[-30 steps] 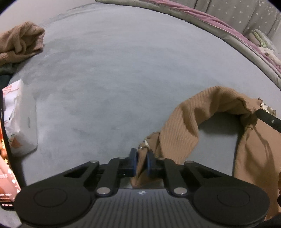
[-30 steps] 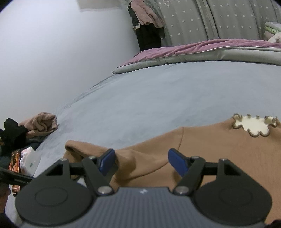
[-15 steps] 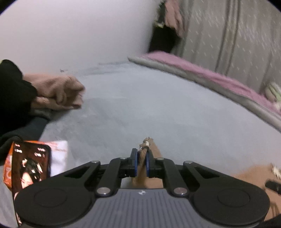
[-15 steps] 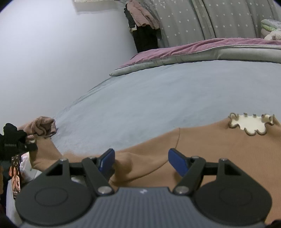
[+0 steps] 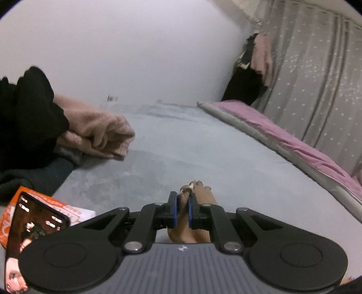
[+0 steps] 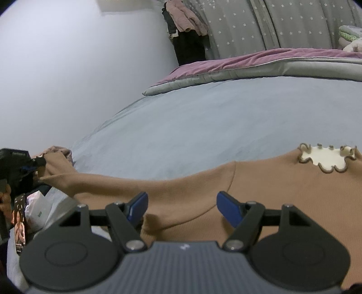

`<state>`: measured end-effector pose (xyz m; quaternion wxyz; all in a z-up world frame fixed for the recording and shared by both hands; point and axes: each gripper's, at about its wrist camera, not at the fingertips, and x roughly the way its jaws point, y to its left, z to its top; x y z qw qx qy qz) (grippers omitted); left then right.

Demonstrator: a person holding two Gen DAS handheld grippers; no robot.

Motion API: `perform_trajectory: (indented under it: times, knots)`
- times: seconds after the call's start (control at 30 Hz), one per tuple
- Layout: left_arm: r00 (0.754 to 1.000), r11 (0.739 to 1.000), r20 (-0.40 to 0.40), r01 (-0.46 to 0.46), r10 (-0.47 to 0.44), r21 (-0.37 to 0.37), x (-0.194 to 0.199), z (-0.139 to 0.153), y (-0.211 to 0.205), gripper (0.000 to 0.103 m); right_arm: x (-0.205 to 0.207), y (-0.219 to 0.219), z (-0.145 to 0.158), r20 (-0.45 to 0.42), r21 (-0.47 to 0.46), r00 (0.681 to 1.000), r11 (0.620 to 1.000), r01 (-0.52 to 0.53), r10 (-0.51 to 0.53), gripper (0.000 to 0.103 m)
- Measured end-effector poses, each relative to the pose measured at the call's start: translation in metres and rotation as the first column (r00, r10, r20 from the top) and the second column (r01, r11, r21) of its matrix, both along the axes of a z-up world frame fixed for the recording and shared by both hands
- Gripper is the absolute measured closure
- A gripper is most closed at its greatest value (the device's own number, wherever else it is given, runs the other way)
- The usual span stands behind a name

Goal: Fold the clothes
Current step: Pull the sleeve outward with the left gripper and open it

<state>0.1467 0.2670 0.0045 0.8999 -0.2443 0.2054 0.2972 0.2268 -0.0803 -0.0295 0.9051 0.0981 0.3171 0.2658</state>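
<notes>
Item: tan ribbed top, spread on the grey-blue bedcover directly under and ahead of your right tongs; a cream scalloped patch shows on it ahead and to the right of those tongs. Its sleeve stretches out to the left of your right tongs, and the cuff end is pinched between the blue pads of your left tongs, which are pressed together on the cloth. Your right tongs stand spread wide over the top's body, pads apart, gripping nothing. Ahead and left of your left tongs: a bundled pink knit garment lying on the bedcover, touching a black garment further left. Near left of your left tongs: a phone with a lit screen resting on an orange-and-white packet. Ahead and right of both tongs: a rolled grey-and-purple quilt along the far edge of the bedcover, a star-patterned grey curtain behind it, and dark and pink clothes hanging by the white wall.
</notes>
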Motion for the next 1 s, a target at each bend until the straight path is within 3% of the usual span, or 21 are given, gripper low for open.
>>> perform_trajectory:
  times: [0.13, 0.27, 0.47, 0.7, 0.87, 0.93, 1.0]
  knots:
    - [0.999, 0.992, -0.032, -0.024, 0.021, -0.12, 0.027, -0.003, 0.011, 0.095, 0.0, 0.001, -0.001, 0.0, -0.003, 1.0, 1.0, 0.002, -0.002, 0.033]
    - [0.997, 0.983, -0.062, -0.047, 0.037, -0.176, 0.059, -0.012, 0.02, 0.095, -0.001, 0.002, -0.002, 0.001, -0.007, 1.0, 1.0, 0.004, -0.004, 0.033]
    - [0.995, 0.948, -0.085, -0.083, 0.06, -0.308, 0.098, -0.026, 0.037, 0.095, -0.004, 0.005, 0.0, 0.022, -0.019, 1.0, 1.0, 0.004, -0.004, 0.033]
    - [0.991, 0.94, -0.135, -0.025, -0.022, -0.34, 0.126, -0.04, 0.041, 0.095, -0.024, 0.051, 0.013, 0.067, -0.152, 0.988, 0.98, -0.127, 0.138, 0.04]
    - [0.986, 0.957, -0.158, 0.001, -0.049, -0.291, 0.126, -0.041, 0.04, 0.094, -0.023, 0.099, 0.018, 0.04, -0.19, 0.967, 0.952, -0.241, 0.252, 0.045]
    - [0.988, 0.961, -0.14, 0.03, -0.071, -0.276, 0.122, -0.039, 0.035, 0.09, -0.019, 0.116, 0.021, 0.031, -0.191, 0.958, 0.942, -0.274, 0.285, 0.046]
    - [0.989, 0.963, -0.117, 0.061, -0.094, -0.261, 0.118, -0.035, 0.031, 0.075, -0.013, 0.133, 0.024, 0.025, -0.179, 0.946, 0.933, -0.313, 0.323, 0.047]
